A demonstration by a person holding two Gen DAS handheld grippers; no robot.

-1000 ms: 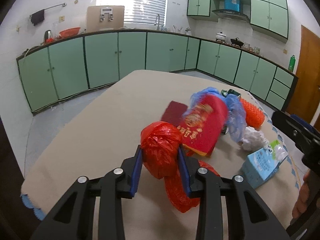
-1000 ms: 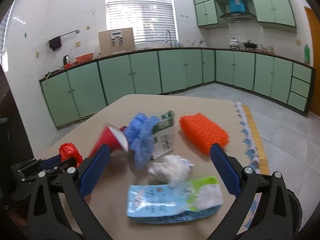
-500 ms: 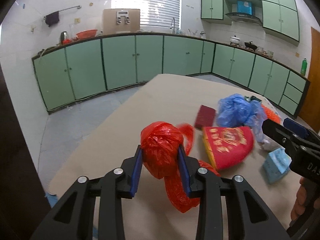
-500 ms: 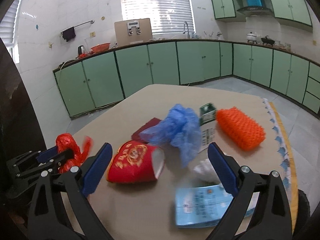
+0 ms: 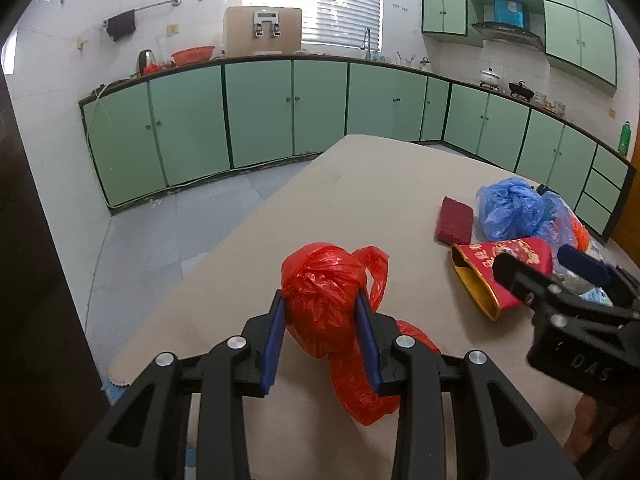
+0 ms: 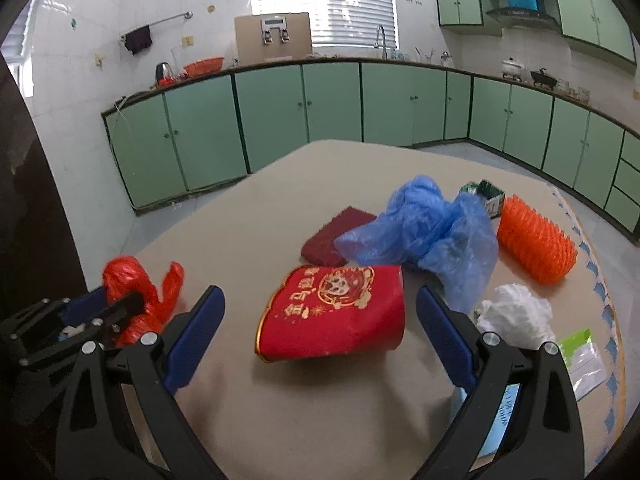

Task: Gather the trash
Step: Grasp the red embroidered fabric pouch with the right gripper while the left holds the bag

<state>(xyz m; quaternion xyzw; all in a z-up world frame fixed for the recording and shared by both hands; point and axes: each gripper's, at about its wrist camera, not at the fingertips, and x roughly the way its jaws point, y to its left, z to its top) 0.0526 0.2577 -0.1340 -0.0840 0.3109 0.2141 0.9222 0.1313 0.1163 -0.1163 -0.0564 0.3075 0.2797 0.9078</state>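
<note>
Trash lies scattered over the beige worktop point(image 6: 280, 400), and we hold 1 tool in each hand above it. Our left tool point(image 5: 320, 328) is clenched on a crumpled red plastic bag point(image 5: 322, 300): both blue pads press into its bunched upper part, while its tail hangs down to the worktop beneath the jaws. In the right wrist view we see that same bag point(image 6: 132, 292) at the far left, caught in the left tool point(image 6: 104, 312).

Our right tool point(image 6: 320, 340) is released, its 2 blue pads spread wide with nothing pressed between them. Framed between those pads, lying on its side on the worktop, is a red paper cup with gold print point(image 6: 336, 316), its open mouth turned toward the left tool. Just behind the cup lies a dark red scouring pad point(image 6: 332, 236), and a crumpled blue plastic bag point(image 6: 432, 236) overlaps the pad's right edge. Behind the blue bag stands a small green and white carton point(image 6: 490, 198), and to its right lies an orange spiky brush-like item point(image 6: 536, 240). Near the right pad we see a crumpled white tissue point(image 6: 516, 312), and beside it a flat green and white packet point(image 6: 580, 360) at the worktop's edge.
</note>
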